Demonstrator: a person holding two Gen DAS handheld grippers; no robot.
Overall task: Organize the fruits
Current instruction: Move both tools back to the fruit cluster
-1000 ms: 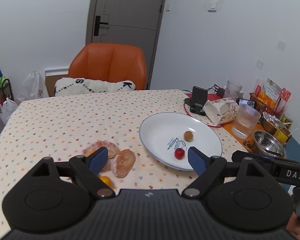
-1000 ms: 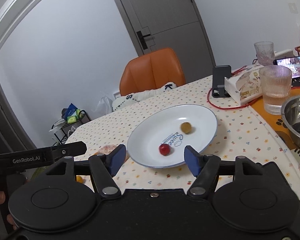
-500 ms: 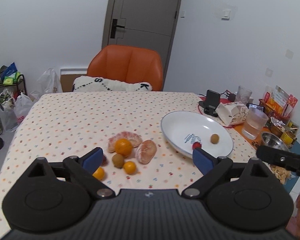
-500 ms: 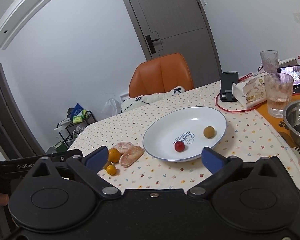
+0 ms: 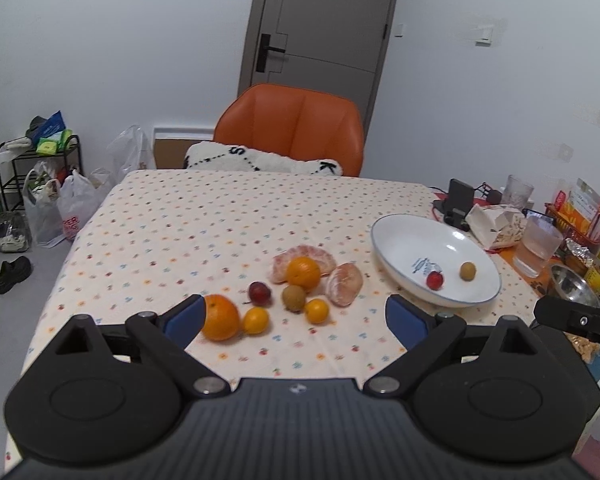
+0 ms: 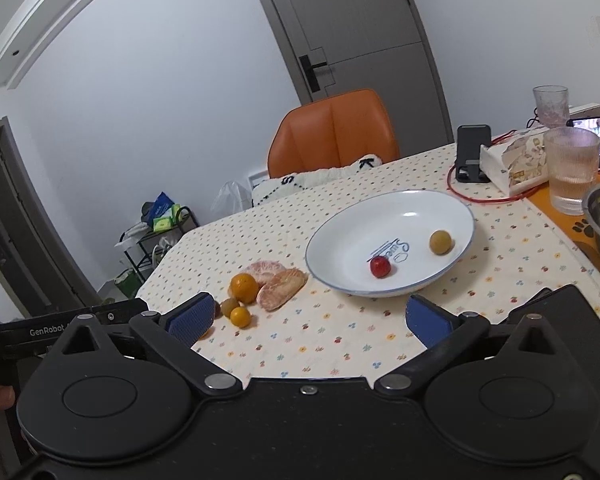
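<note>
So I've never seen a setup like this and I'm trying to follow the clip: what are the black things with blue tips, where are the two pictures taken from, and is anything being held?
No robot here: a person holds a hand-operated gripper in each hand, with a camera on each looking along its fingers. One picture is from the left gripper, the other from the right gripper. The blue tips are the finger pads. Both grippers are open and hold nothing. On the dotted tablecloth lies loose fruit: a large orange, a smaller orange, peeled citrus pieces and a few small round fruits. The white plate holds a small red fruit and a yellowish one.
</note>
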